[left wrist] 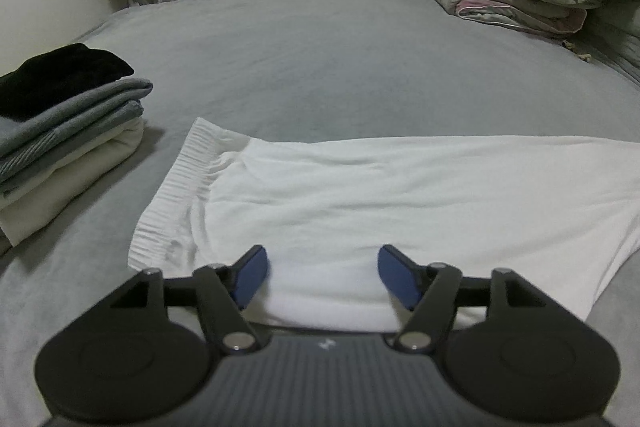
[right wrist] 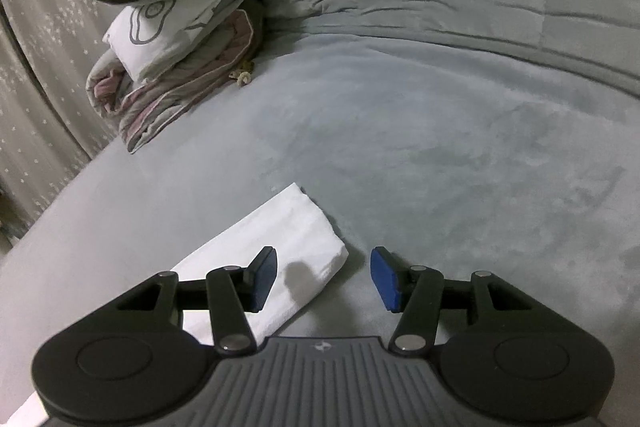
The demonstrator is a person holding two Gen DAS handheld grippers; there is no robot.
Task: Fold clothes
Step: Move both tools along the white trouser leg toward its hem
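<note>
Grey bedsheet (left wrist: 320,59) fills everything ahead of both tongs. White garment (left wrist: 360,195) lies flat right under the left gripper (left wrist: 323,277), its ribbed waistband (left wrist: 172,195) off to that gripper's left; the blue pads stand apart above the cloth, pinching nothing. Over on the right gripper (right wrist: 323,277), jaws parted too, the garment's folded end (right wrist: 296,247) sits under its left pad (right wrist: 264,277). Folded stack (left wrist: 68,139) waits far left; bedding pile (right wrist: 172,47) far ahead-left.
</note>
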